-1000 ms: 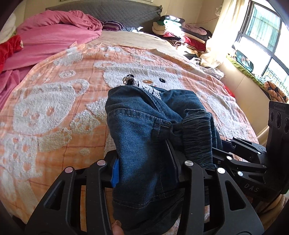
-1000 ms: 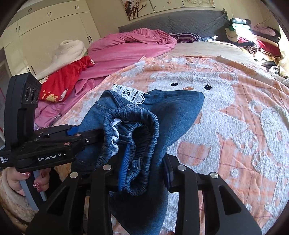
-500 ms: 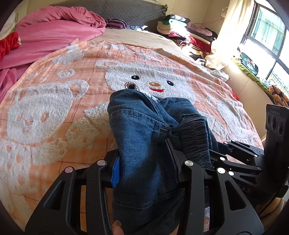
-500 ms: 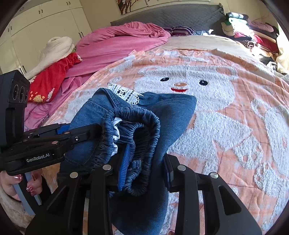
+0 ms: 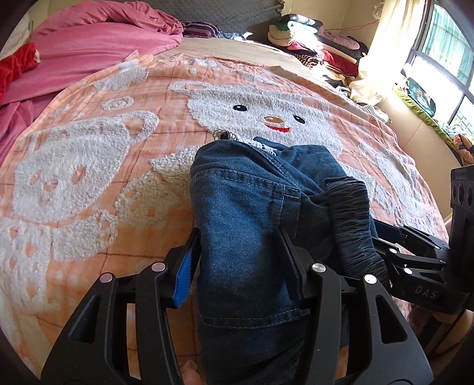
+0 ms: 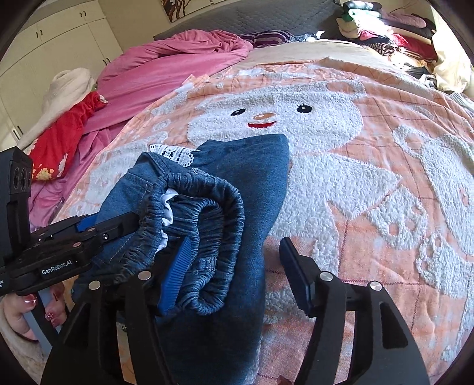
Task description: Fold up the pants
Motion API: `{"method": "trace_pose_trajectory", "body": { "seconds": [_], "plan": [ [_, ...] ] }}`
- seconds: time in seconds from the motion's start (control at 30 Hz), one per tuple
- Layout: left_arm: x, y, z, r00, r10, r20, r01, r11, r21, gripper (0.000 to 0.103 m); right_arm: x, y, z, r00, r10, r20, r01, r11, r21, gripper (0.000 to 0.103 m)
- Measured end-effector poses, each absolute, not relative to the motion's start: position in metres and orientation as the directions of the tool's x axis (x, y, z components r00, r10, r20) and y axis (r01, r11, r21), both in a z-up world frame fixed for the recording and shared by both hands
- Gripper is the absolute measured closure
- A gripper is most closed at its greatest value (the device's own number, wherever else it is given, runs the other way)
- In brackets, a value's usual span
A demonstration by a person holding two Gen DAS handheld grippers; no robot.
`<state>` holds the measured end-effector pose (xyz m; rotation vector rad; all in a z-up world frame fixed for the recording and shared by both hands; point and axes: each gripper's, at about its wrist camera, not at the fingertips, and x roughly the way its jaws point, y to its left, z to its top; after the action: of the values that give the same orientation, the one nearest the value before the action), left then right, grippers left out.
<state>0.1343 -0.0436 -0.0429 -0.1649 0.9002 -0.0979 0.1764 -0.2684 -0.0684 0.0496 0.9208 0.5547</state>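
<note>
You were working over a bed covered by a peach blanket (image 5: 89, 225) with fluffy white bears, in a sunlit bedroom. Nearest you, your left gripper (image 5: 240, 266) had just been opening; the folded jeans (image 5: 251, 225) still lay between its jaws, a slight gap showing at the blue pad (image 5: 183, 275), while whether the other finger touched the denim I could not tell. Your right gripper (image 6: 234, 266) had just been opening too, and stood wider: its left blue pad (image 6: 174, 272) sat against the elastic waistband (image 6: 207, 213), while its right finger (image 6: 296, 275) stood clear of the cloth over bare blanket. Each tool showed in the other's view, close beside the bundle on its own side. A hand (image 6: 23, 308) with painted nails held the left tool's handle.

The jeans lay bunched on the blanket, waistband rolled toward you, a strip of white lace (image 6: 174, 154) peeking out at the far edge, just below the big bear's smiling face (image 5: 266, 118).

Farther off, a pink quilt (image 6: 177, 65) was heaped near the grey headboard (image 6: 251, 17), with a red garment (image 6: 59, 136) beside it. A pile of clothes (image 5: 320, 50) sat in the far corner by the window (image 5: 444, 59), and white cupboards (image 6: 59, 44) lined the opposite wall.
</note>
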Motion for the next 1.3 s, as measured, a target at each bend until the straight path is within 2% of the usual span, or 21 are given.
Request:
{"method": "trace_pose_trajectory", "body": {
  "seconds": [0.03,0.23,0.33,0.7,0.73,0.8,1.17,1.3],
  "plan": [
    [0.134,-0.043,-0.044,0.618,-0.151,-0.772,0.011,0.983,-0.183,0.055,0.176,-0.268,-0.068,0.483,0.461,-0.745,-0.426,0.867,0.26,0.034],
    [0.133,-0.037,-0.046,0.613,-0.15,-0.776,0.0,0.982,-0.191,0.045,0.175,-0.267,-0.068,0.501,0.426,-0.753,-0.416,0.882,0.222,0.028],
    [0.132,-0.034,-0.045,0.614,-0.153,-0.774,-0.005,0.98,-0.198,0.042,0.174,-0.267,-0.067,0.517,0.393,-0.76,-0.401,0.896,0.191,0.019],
    [0.124,-0.03,-0.036,0.624,-0.148,-0.768,-0.015,0.979,-0.202,0.033,0.169,-0.272,-0.062,0.542,0.359,-0.76,-0.379,0.911,0.16,0.016],
    [0.124,-0.029,-0.035,0.625,-0.147,-0.766,-0.016,0.98,-0.201,0.032,0.168,-0.272,-0.061,0.543,0.356,-0.761,-0.377,0.913,0.158,0.012],
    [0.122,-0.029,-0.032,0.63,-0.146,-0.763,-0.013,0.98,-0.198,0.029,0.167,-0.274,-0.06,0.553,0.344,-0.759,-0.366,0.918,0.149,0.009],
    [0.114,-0.027,-0.017,0.656,-0.129,-0.744,-0.008,0.984,-0.179,0.009,0.153,-0.281,-0.046,0.595,0.331,-0.732,-0.338,0.93,0.146,0.005],
    [0.109,-0.028,-0.014,0.66,-0.122,-0.742,-0.008,0.986,-0.169,0.009,0.148,-0.285,-0.04,0.612,0.323,-0.722,-0.325,0.935,0.143,0.005]
  ]
}}
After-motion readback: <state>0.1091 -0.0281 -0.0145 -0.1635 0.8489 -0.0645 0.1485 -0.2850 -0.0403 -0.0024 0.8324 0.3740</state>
